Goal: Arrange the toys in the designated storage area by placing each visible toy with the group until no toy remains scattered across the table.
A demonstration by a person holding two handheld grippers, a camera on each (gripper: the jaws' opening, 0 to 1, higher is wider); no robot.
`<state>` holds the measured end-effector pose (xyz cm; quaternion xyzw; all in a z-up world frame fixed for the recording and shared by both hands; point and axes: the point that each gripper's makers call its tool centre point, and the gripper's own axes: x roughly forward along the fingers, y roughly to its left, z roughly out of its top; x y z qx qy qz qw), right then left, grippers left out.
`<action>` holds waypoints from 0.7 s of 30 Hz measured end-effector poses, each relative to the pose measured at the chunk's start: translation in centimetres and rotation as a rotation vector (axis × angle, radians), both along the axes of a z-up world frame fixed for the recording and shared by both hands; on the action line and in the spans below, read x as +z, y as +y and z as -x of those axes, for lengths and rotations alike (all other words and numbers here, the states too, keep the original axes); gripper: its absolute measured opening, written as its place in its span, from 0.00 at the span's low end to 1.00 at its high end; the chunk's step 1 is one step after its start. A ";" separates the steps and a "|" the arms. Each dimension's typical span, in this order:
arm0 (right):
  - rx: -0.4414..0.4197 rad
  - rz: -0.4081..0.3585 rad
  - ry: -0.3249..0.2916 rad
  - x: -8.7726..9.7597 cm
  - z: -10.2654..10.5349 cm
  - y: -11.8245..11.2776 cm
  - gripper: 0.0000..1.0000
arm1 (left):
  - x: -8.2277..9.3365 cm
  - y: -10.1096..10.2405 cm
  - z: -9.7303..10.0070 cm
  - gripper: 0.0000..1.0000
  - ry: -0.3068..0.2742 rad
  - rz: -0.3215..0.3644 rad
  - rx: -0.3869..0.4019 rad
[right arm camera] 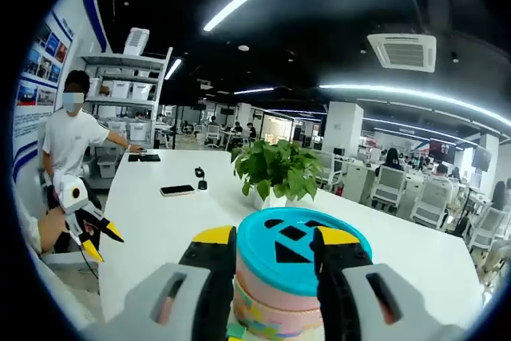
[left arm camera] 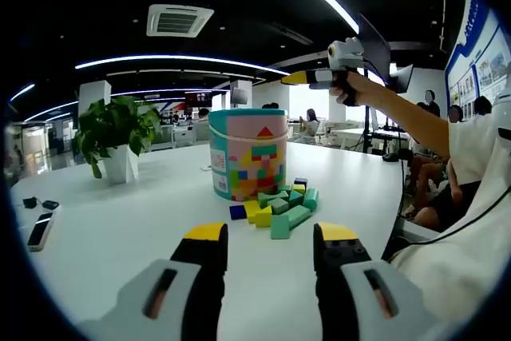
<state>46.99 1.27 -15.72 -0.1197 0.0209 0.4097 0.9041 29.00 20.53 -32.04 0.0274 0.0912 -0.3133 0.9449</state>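
Note:
A colourful toy bucket stands upright in the middle of the white table. A small heap of green, yellow and blue blocks lies at its base on the near right side. My left gripper hovers low in front of the heap, open, with nothing between its fingers. A hand holds my right gripper high above and to the right of the bucket. In the right gripper view that gripper is open and looks down on the bucket's teal shape-sorter lid. The left gripper shows at the left edge, open.
A potted plant stands behind and left of the bucket, also seen as the plant. Phones lie near the table's left edge; another phone lies farther along. A person stands by shelves. Seated people are at right.

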 end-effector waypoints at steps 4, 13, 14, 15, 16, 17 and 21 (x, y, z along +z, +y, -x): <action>-0.001 -0.066 0.014 0.0 1.3 -1.4 0.38 | 0.0 0.0 0.1 0.44 0.001 0.000 -0.001; 0.008 -0.128 0.028 -1.3 3.2 -3.3 0.46 | -0.1 -0.3 0.1 0.44 0.001 -0.006 -0.007; 0.009 -0.128 0.028 -1.4 3.3 -3.4 0.46 | -0.1 -0.3 0.1 0.44 0.002 -0.007 -0.007; 0.010 -0.124 0.028 -1.8 3.6 -3.6 0.46 | -0.1 -0.4 0.1 0.44 0.003 -0.008 -0.008; 0.012 -0.120 0.028 -2.3 3.9 -3.8 0.47 | -0.2 -0.4 0.1 0.44 0.004 -0.009 -0.008; 0.016 -0.119 0.030 -2.6 4.2 -3.9 0.47 | -0.2 -0.4 0.1 0.44 0.005 -0.009 -0.009; 0.021 -0.103 0.048 -4.4 5.3 -4.3 0.46 | -0.2 -0.4 0.1 0.44 0.006 -0.009 -0.009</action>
